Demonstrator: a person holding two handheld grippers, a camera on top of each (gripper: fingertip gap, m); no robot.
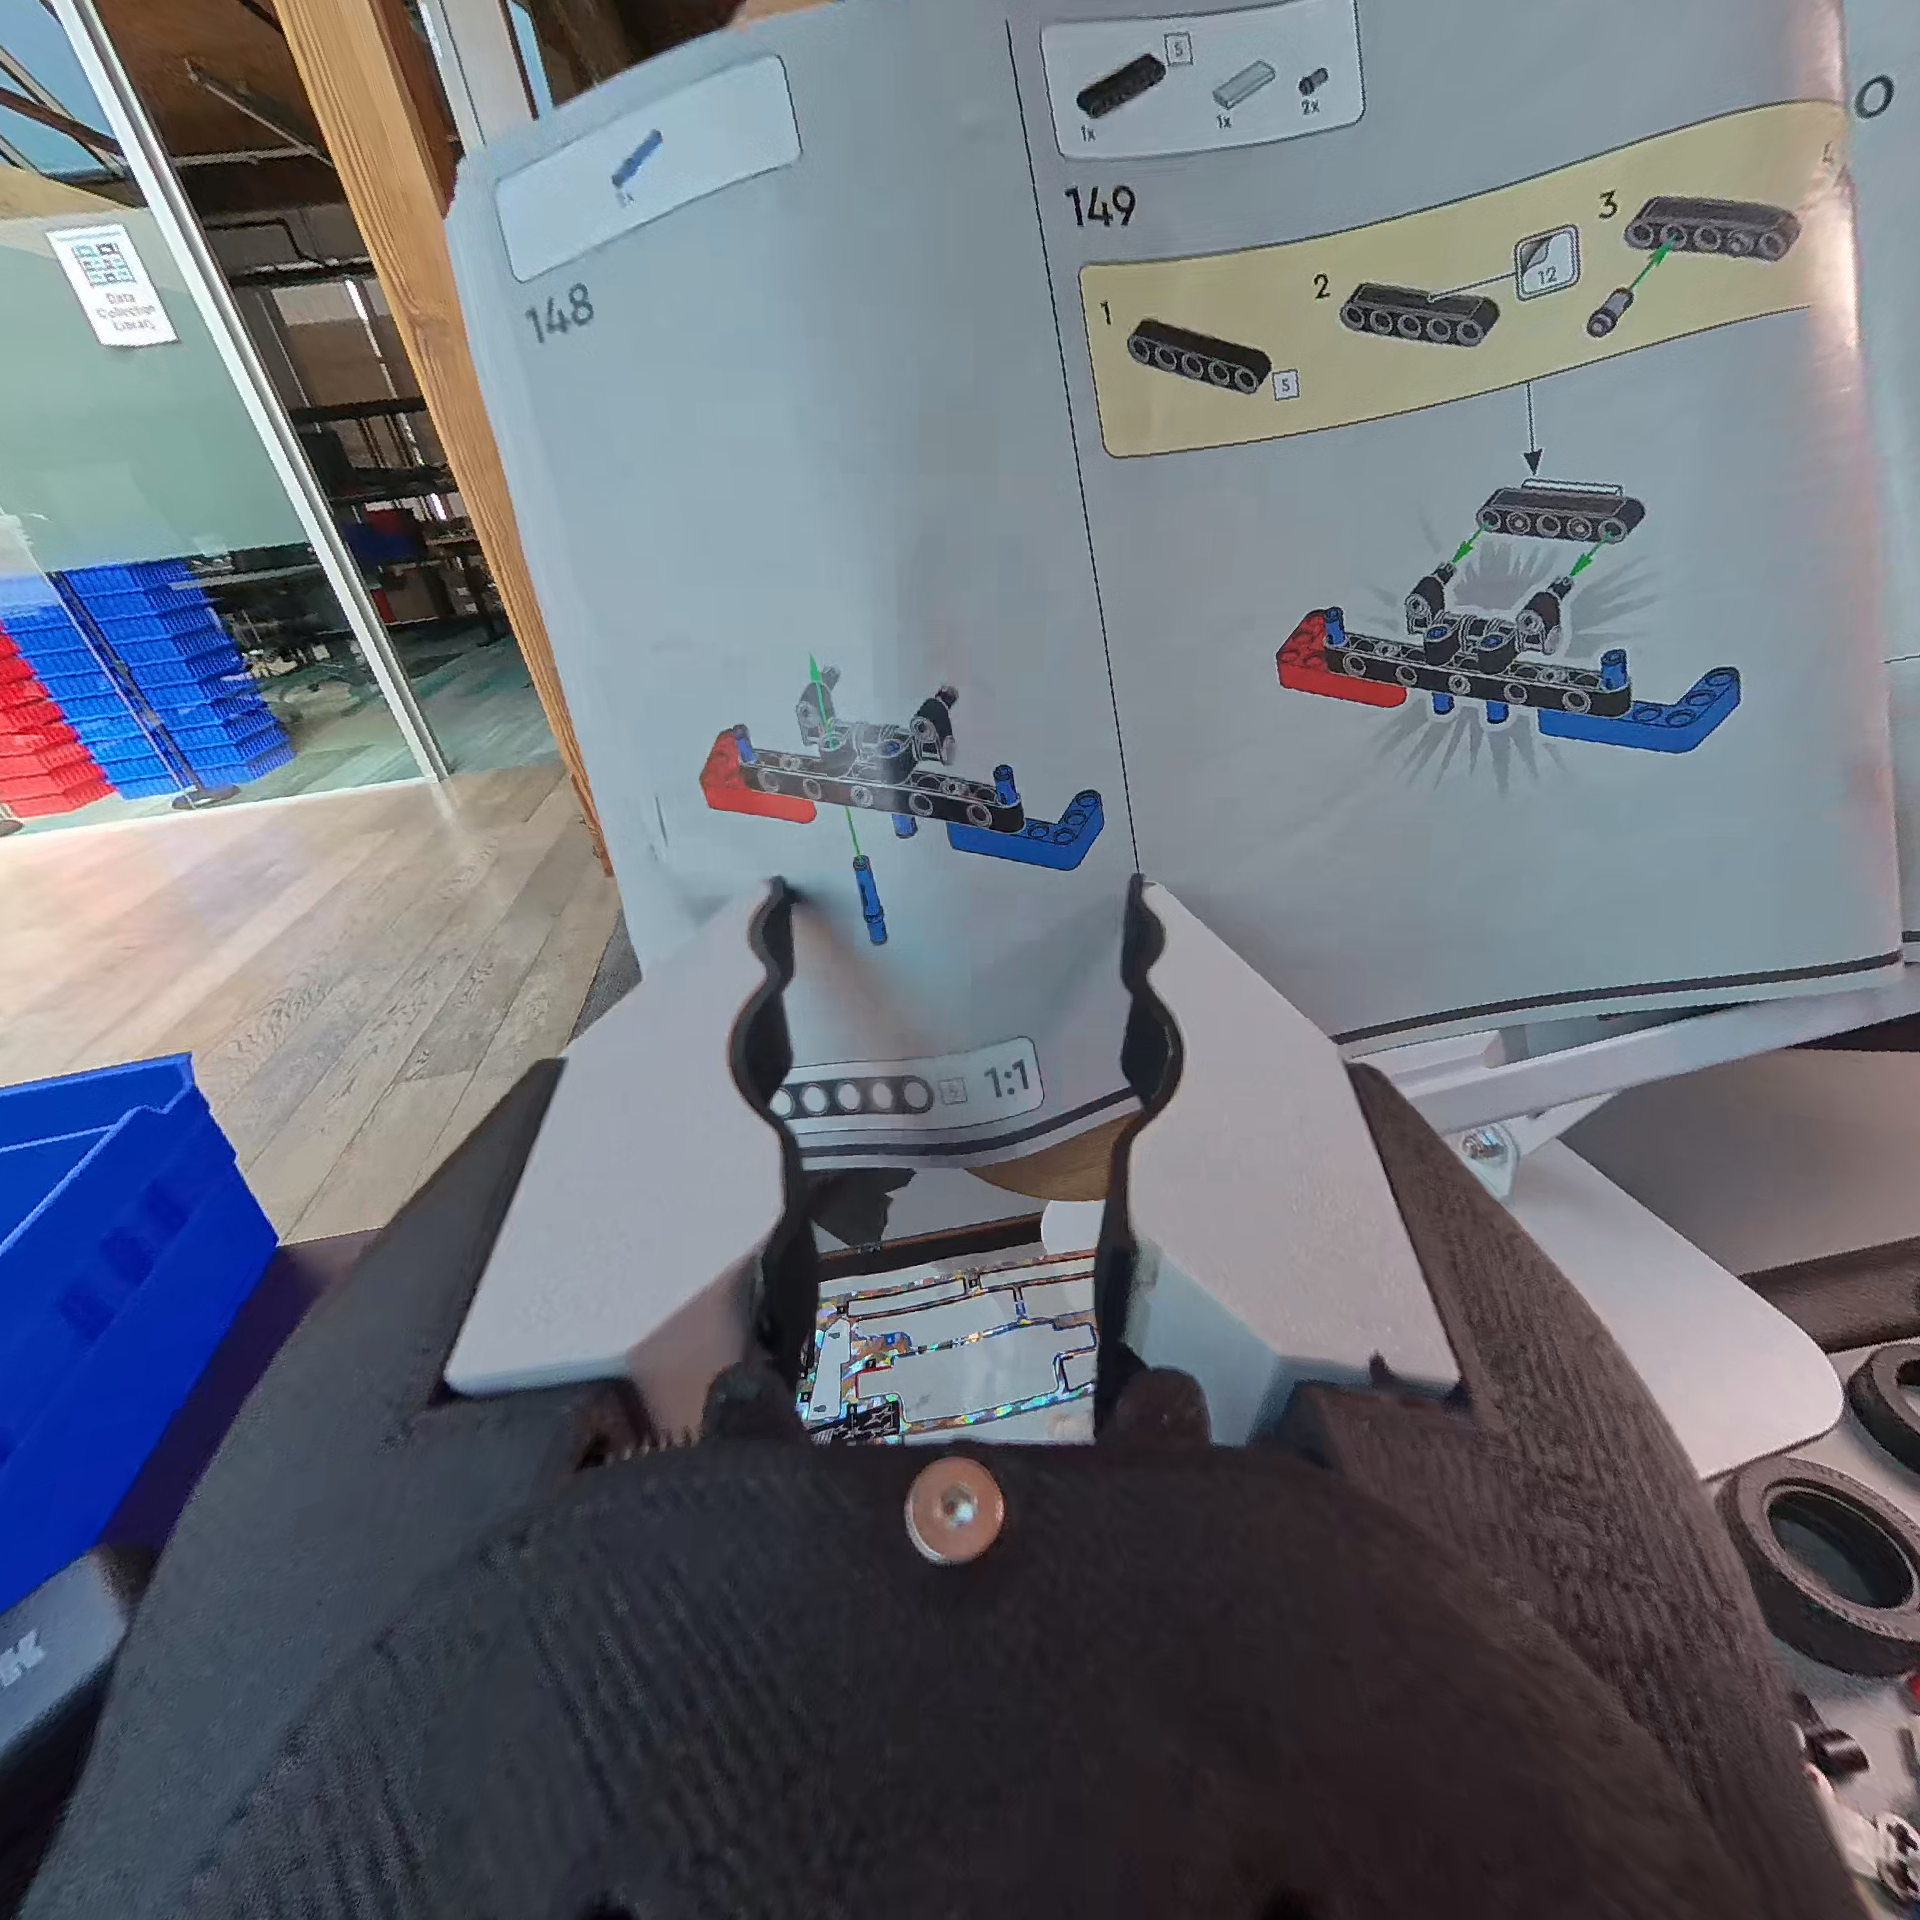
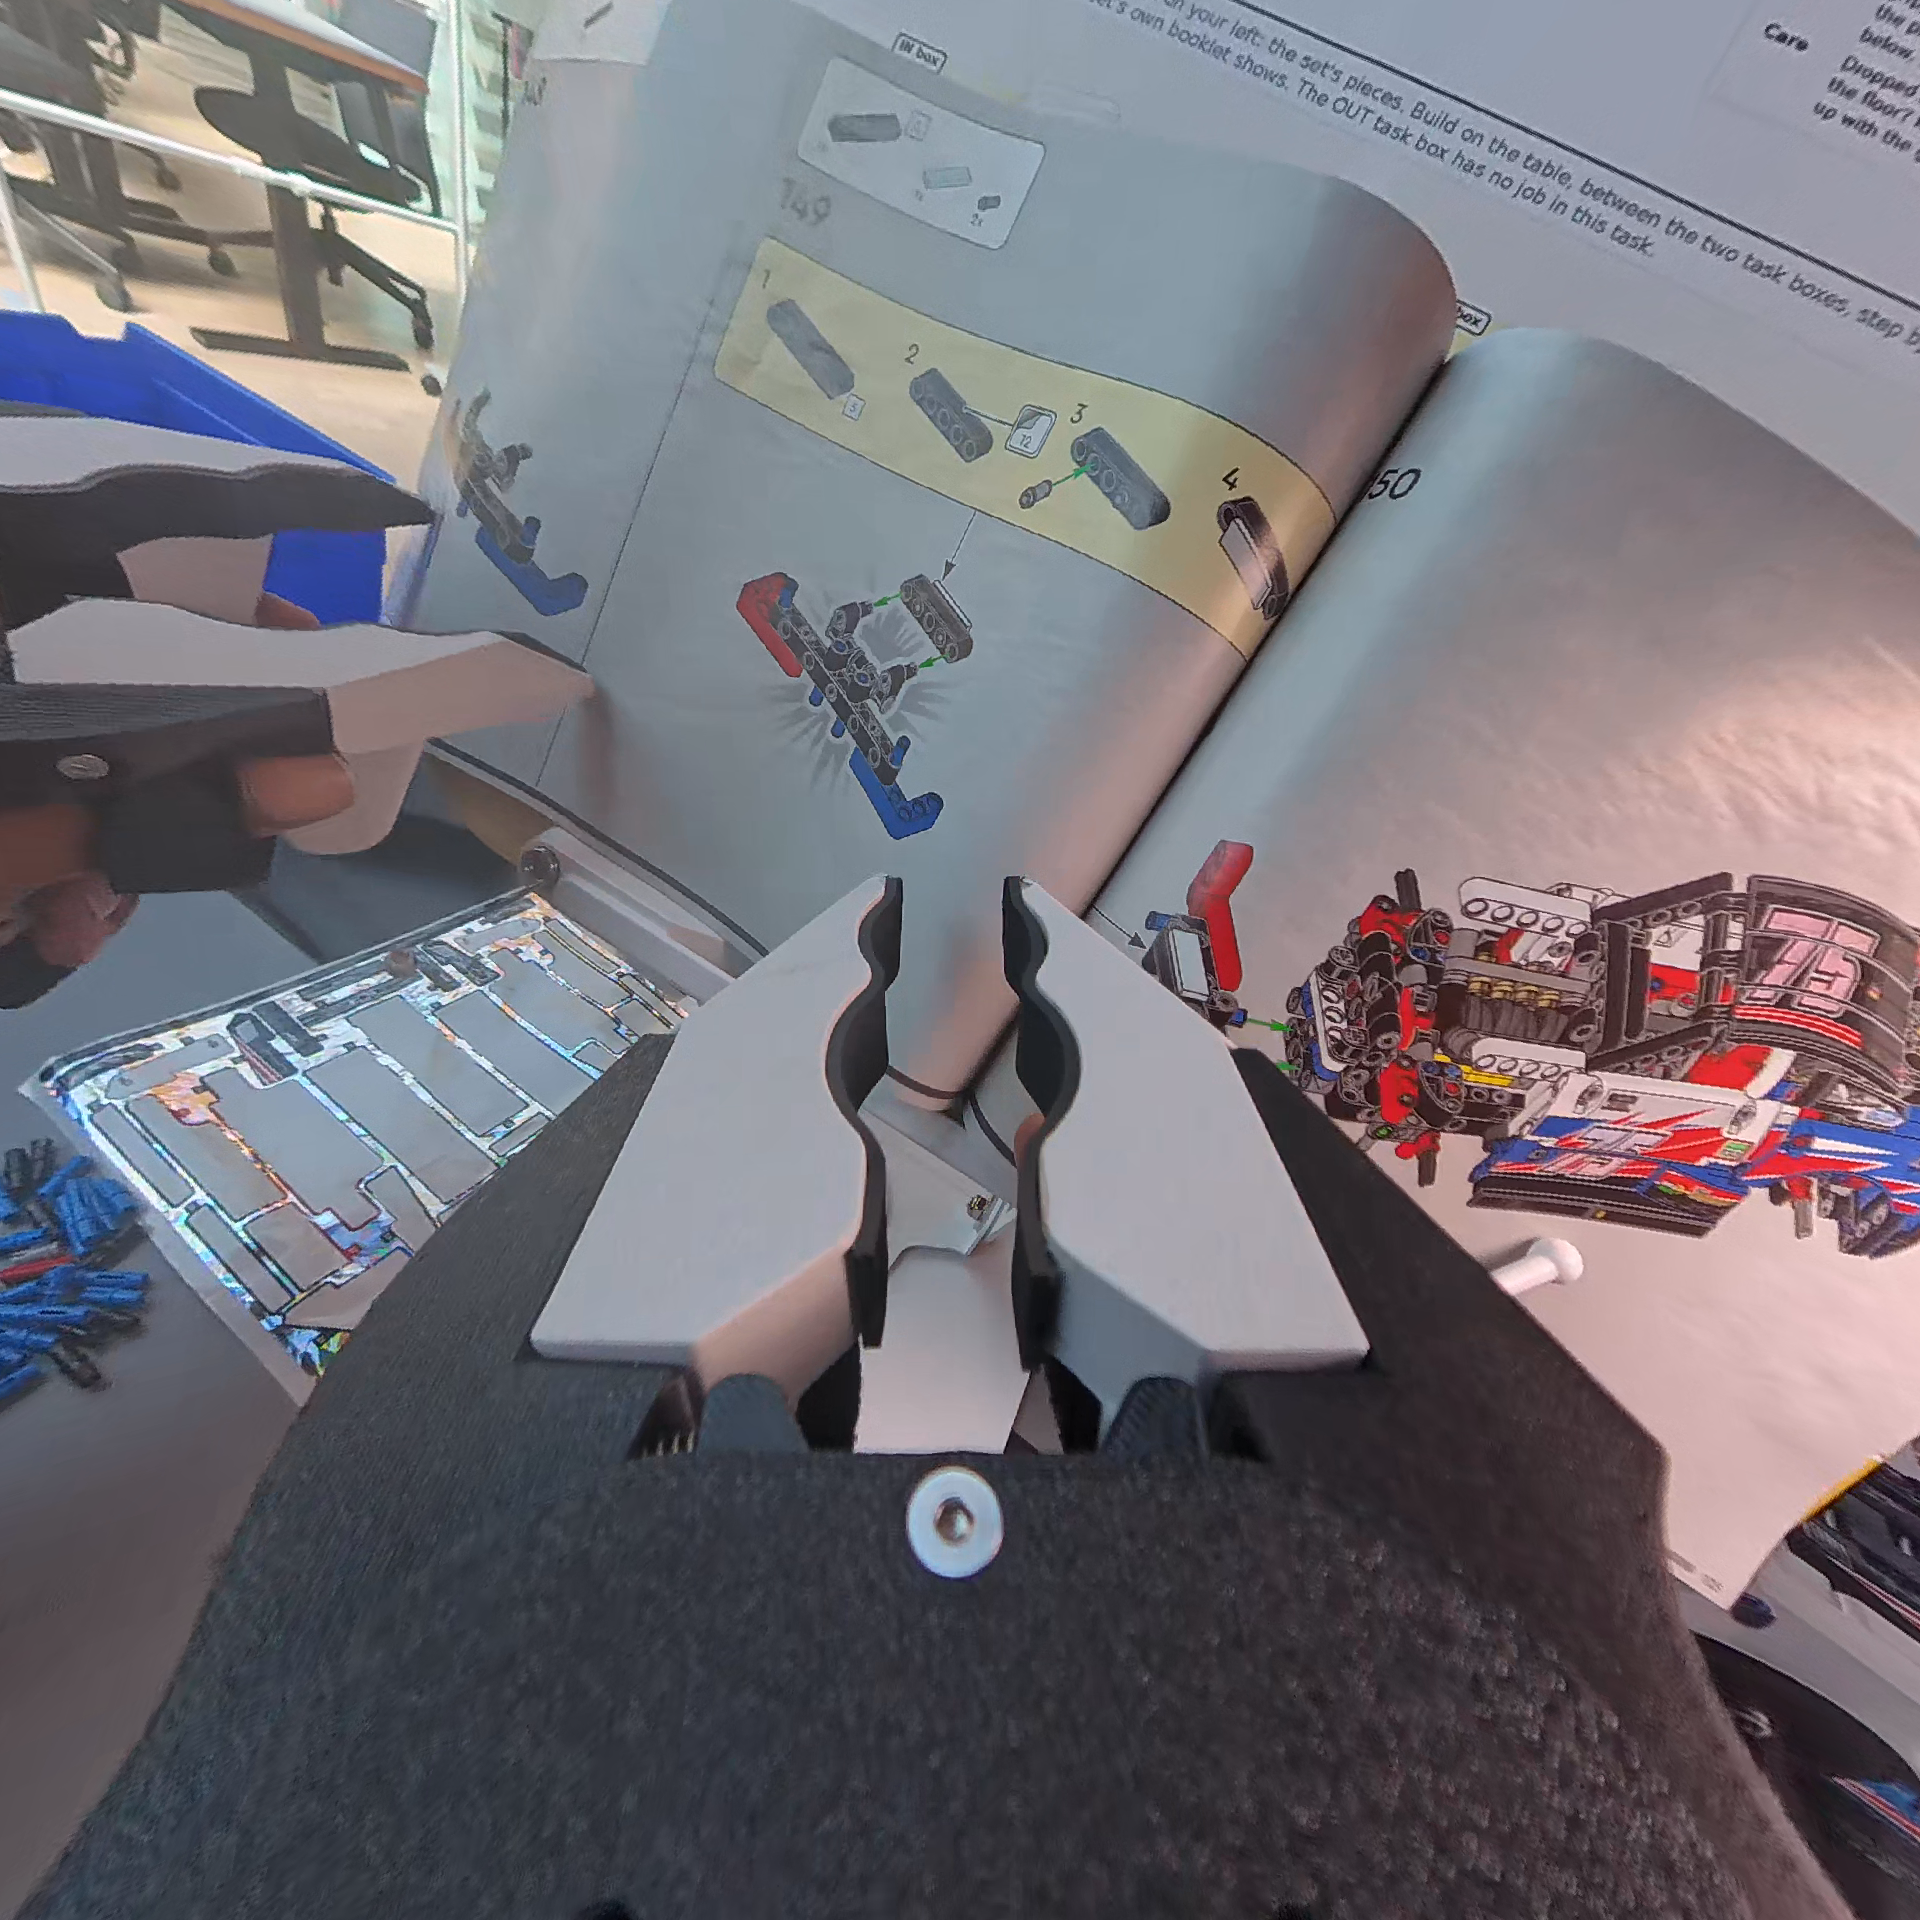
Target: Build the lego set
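Right now we are facing the open instruction booklet (image 2: 1091, 520), standing propped and curling, with the sticker sheet (image 2: 343, 1122) lying flat below it and blue pins (image 2: 62, 1288) heaped nearby. Our left gripper (image 1: 956, 894) is gaping empty against a page; our right gripper (image 2: 951, 883) is narrowly parted, empty. Pushing carelessly, we are risking creasing or toppling the booklet.
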